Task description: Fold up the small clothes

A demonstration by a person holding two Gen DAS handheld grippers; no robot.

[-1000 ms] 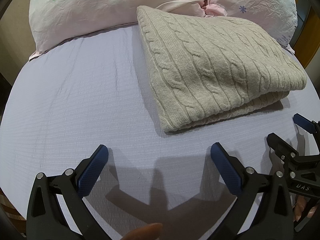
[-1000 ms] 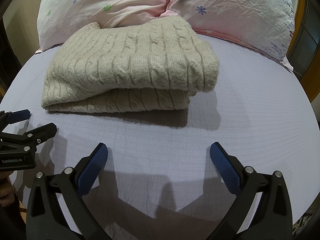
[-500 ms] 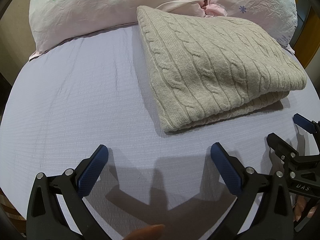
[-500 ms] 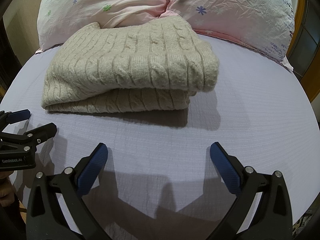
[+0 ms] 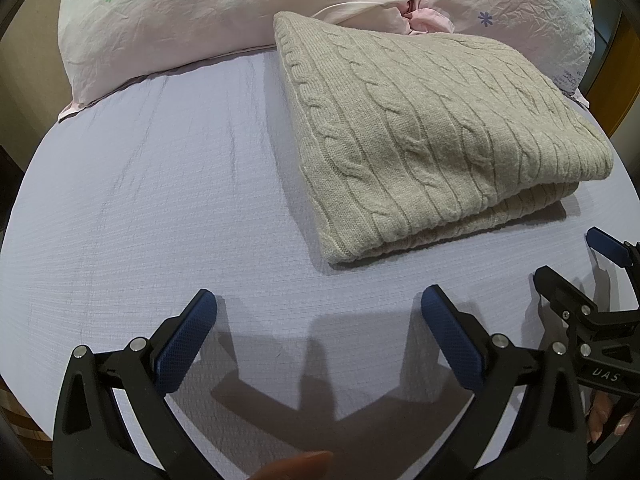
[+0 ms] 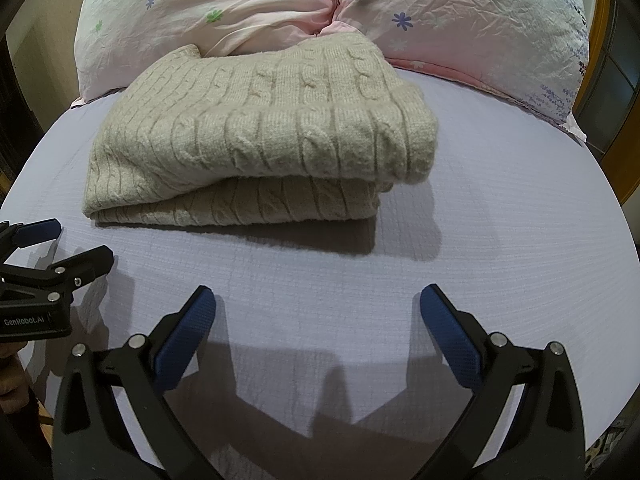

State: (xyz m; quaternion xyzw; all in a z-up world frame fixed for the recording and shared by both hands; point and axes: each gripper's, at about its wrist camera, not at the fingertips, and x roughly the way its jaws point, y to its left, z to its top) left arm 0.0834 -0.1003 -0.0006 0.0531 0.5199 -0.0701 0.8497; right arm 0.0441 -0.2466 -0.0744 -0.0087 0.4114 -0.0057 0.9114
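Observation:
A beige cable-knit sweater lies folded in a thick rectangle on the pale lilac bed sheet; it also shows in the right wrist view. My left gripper is open and empty, hovering over the sheet just in front of the sweater's near corner. My right gripper is open and empty, in front of the sweater's folded edge. Each gripper appears at the side of the other's view: the right one and the left one.
Two pink flowered pillows lie behind the sweater, touching its far edge. The bed edge runs close below the grippers. Wooden furniture stands at the right.

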